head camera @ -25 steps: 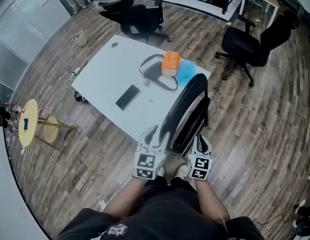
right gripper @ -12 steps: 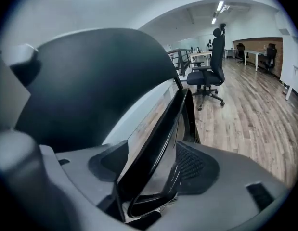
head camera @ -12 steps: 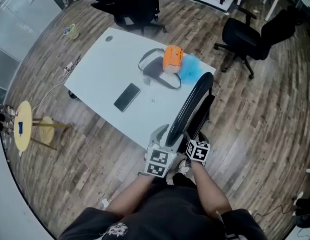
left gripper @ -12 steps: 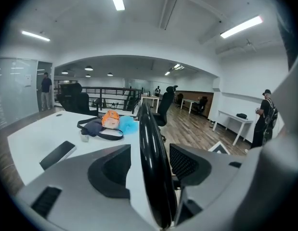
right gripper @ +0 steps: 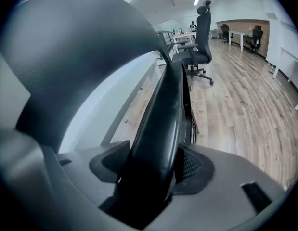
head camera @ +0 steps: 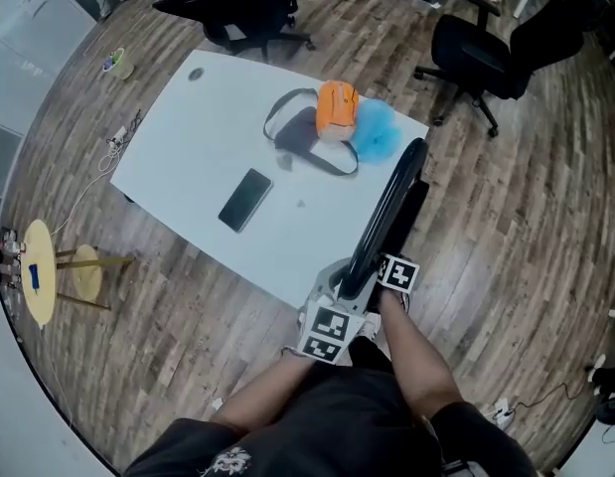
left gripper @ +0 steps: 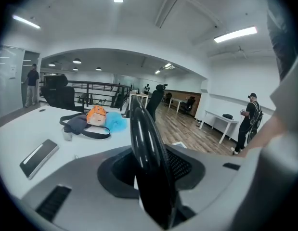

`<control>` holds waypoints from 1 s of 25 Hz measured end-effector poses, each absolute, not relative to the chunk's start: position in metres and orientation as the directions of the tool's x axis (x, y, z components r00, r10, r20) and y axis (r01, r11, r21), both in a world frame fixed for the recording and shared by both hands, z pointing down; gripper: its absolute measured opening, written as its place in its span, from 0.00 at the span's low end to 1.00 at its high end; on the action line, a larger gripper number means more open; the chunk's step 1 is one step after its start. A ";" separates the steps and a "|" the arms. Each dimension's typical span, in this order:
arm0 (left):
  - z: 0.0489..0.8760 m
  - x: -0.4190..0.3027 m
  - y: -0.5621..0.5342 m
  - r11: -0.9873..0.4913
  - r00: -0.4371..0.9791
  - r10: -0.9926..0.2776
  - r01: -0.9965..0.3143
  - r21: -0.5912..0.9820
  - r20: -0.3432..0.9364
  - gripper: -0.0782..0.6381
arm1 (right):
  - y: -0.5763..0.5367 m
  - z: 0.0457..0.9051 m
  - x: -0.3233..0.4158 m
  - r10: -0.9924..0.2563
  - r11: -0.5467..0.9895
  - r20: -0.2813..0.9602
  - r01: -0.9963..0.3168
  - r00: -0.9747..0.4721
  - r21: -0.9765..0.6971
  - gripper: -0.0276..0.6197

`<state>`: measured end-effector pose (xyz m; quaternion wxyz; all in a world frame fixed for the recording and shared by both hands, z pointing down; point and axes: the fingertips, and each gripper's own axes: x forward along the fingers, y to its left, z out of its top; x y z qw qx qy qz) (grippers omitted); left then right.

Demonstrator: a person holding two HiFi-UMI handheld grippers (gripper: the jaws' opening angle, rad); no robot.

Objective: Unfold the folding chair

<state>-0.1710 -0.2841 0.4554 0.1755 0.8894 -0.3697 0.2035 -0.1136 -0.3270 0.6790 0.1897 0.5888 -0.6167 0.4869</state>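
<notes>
The black folding chair [head camera: 391,202] stands folded on edge, leaning along the near right side of the white table [head camera: 208,157]. My left gripper [head camera: 339,284] is at the chair's near end. Its jaws have just been closing, and in the left gripper view the chair's glossy rim [left gripper: 144,143] fills the gap of that gripper [left gripper: 151,177] with both pads against it. My right gripper [head camera: 379,266] sits just right of it on the same end. Its jaws have just been opening, and the chair's panel [right gripper: 163,124] stands between the pads of this gripper [right gripper: 153,172], touching both.
On the table lie a dark phone [head camera: 244,200], an orange and grey bag [head camera: 332,112] and a blue fluffy thing [head camera: 375,132]. Black office chairs [head camera: 486,48] stand on the wood floor beyond. A small yellow stool [head camera: 39,271] is at the left. A person [left gripper: 249,121] stands far off.
Both grippers have moved down and onto the chair's near end. The right one rolled and came in over the chair's edge, which now sits between its jaws.
</notes>
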 end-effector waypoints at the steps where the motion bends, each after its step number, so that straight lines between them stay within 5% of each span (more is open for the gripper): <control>1: 0.456 -0.170 -0.284 -0.664 0.643 -0.590 -0.730 0.161 0.488 0.29 | -0.329 0.680 -0.116 -0.534 -0.175 0.810 -0.906 -0.241 -0.385 0.46; 6: 0.458 -0.170 -0.283 -0.665 0.646 -0.585 -0.728 0.167 0.489 0.24 | -0.327 0.683 -0.118 -0.529 -0.202 0.821 -0.907 -0.217 -0.370 0.31; 25: 0.457 -0.159 -0.275 -0.668 0.656 -0.560 -0.719 0.193 0.505 0.24 | -0.291 0.684 -0.055 -0.548 -0.218 0.808 -0.896 -0.215 -0.386 0.30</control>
